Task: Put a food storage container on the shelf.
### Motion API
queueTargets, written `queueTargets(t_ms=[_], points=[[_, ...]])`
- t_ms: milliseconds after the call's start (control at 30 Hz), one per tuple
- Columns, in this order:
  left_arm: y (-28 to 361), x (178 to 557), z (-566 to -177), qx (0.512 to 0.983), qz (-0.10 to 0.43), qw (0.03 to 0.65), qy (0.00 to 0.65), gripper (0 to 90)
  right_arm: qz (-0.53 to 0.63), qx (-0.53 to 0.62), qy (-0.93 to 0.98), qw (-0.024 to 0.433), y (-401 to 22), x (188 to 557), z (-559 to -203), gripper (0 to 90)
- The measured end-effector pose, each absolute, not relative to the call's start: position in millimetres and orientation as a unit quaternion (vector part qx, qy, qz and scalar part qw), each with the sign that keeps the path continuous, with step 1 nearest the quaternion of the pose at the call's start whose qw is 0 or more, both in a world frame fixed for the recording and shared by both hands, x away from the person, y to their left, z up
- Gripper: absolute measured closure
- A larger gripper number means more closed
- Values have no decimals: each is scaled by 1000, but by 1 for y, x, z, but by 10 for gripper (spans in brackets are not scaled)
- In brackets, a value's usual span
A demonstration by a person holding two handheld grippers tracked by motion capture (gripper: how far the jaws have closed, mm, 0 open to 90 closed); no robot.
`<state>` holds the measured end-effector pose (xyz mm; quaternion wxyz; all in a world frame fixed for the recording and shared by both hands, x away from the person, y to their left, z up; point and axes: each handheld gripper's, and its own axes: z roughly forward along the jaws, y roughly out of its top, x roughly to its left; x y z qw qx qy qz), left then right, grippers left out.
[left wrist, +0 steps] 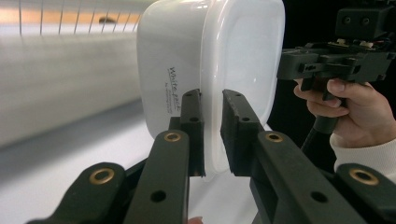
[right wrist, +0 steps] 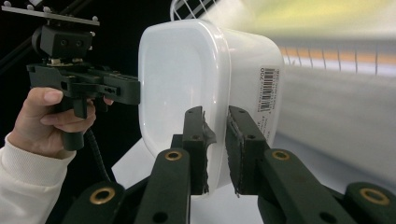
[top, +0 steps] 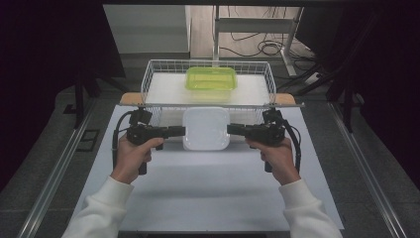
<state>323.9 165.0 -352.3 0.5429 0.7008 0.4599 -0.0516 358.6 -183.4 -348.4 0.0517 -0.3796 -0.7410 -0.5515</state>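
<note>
Both arms wear white long sleeves with ribbed cuffs. The left claw (top: 182, 131) and the right claw (top: 230, 129) are black, pistol-gripped tools, each with a black ribbed cable looping from its outer side and a small boxy module on top. Up close, their black jaw links carry brass-coloured rivets and small round holes.

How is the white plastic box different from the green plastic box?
The white plastic box is cloudy white; the green plastic box is see-through yellow-green. The white one is gripped by the left gripper and right gripper; the green one sits inside the wire basket. Both are rounded rectangles.
</note>
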Motion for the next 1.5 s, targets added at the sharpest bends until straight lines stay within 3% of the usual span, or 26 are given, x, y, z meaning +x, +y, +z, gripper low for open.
queueTargets(t_ms=[600,900,1167,1500], points=[[170,365,-275,693,-21,570,441,789,-579,-358,-732,10,-177,390,-260,775],[170,399,-249,690,-25,569,446,789,-579,-366,-728,8,-177,420,-235,775],[171,429,-245,686,-47,562,459,790,-573,-389,-721,22,-176,453,-228,775],[172,466,-268,679,-92,542,487,790,-554,-430,-711,52,-176,485,-247,778]])
